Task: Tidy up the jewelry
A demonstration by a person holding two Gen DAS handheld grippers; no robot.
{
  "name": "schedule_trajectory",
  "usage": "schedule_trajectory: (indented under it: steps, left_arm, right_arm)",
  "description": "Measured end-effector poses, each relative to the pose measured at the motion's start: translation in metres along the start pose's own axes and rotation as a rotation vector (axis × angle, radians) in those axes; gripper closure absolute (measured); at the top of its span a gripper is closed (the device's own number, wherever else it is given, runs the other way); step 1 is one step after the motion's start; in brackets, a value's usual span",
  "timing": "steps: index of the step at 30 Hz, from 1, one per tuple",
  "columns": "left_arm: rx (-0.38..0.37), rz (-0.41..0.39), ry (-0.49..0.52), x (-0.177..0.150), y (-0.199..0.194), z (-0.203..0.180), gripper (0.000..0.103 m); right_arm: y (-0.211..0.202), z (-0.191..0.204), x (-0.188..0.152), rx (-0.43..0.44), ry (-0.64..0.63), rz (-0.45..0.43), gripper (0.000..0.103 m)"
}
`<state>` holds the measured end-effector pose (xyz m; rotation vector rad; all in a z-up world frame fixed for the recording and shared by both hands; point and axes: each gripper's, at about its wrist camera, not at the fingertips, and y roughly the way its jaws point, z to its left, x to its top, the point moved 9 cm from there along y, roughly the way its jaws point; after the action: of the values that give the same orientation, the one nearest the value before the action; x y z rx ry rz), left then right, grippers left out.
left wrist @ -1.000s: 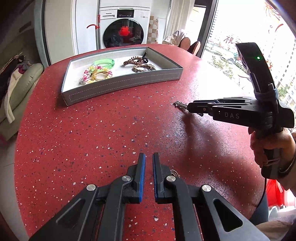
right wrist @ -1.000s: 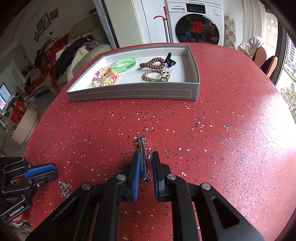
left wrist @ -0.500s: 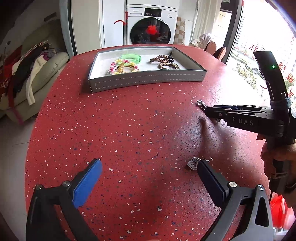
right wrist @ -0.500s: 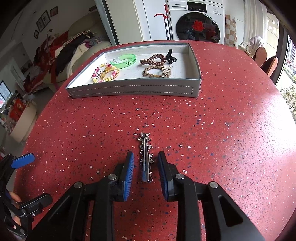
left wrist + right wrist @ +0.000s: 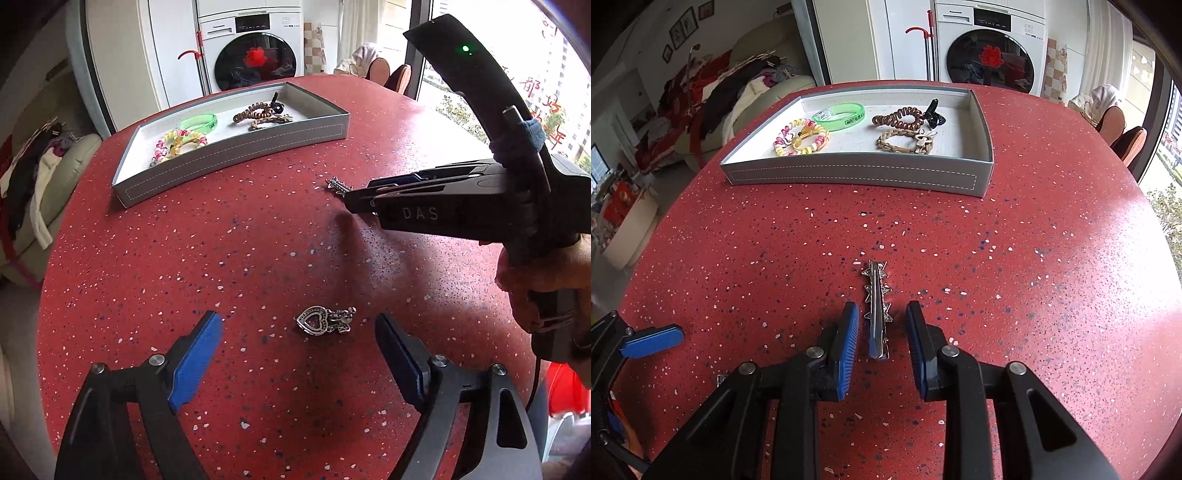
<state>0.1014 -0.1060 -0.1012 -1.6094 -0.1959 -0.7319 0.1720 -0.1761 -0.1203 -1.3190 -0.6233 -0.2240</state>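
Since the earlier frames both tools have let go: the left gripper [image 5: 297, 352], clamped tight a second ago over a heart-shaped silver pendant [image 5: 325, 321], has sprung wide and then eased in a touch, and the pendant now lies bare on the red speckled table [image 5: 229, 258], between the blue pads [image 5: 195, 354] and touching neither. The right gripper [image 5: 882, 332] has also parted its jaws, though only a little. A silver hair clip with star studs [image 5: 876, 302] lies flat between its fingers with a clear gap on each side, its studded end pointing toward the tray. Neither gripper holds anything.

Taking the grey tray [image 5: 857, 175] as the mark: it sits at the far side of the table, and both loose pieces lie well short of its near wall, on the bare tabletop. The clip is the closer of the two to the tray; in the left wrist view the pendant lies nearer the camera than the clip [image 5: 338, 184], whose tip shows just beyond the right gripper's [image 5: 349, 201] nose.

Inside the tray, a green bangle [image 5: 840, 114] and a pink-and-yellow beaded bracelet [image 5: 801, 138] lie toward its left half, and a brown coil hair tie [image 5: 899, 118], a black claw clip [image 5: 932, 112] and a tan braided bracelet [image 5: 905, 144] toward its right.

A hand [image 5: 539, 280] grips the right tool's handle.
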Motion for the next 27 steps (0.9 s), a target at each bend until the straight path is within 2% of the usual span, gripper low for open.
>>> schedule_trajectory:
  steps: [3,5,8,10,12,17,27]
  left_arm:
    - [0.008,0.024,-0.001,-0.001,0.008,-0.005,0.018]
    - [0.009,0.034,-0.003,-0.005,0.012,-0.007,0.022]
    - [-0.008,0.019,0.008,-0.005,0.012,-0.011,0.033]
    - [-0.020,0.010,0.026,-0.005,0.011,-0.015,0.052]
    - [-0.022,0.003,0.040,-0.004,0.012,-0.017,0.052]
    - [-0.074,-0.001,0.004,-0.005,0.009,-0.009,0.052]
    - [-0.084,-0.026,-0.053,0.006,0.001,0.014,0.052]
  right_arm:
    - [0.001,0.002,0.000,-0.013,-0.017,0.001,0.074]
    - [0.001,0.002,0.000,-0.022,-0.029,0.002,0.074]
    - [0.001,0.004,-0.001,-0.046,-0.054,0.005,0.074]
    - [0.000,0.004,-0.001,-0.056,-0.058,0.005,0.077]
    - [-0.001,0.005,-0.003,-0.049,-0.051,0.003,0.088]
    - [-0.004,0.002,-0.004,-0.029,-0.015,-0.012,0.088]
    - [-0.016,-0.002,0.004,0.003,0.054,-0.044,0.090]
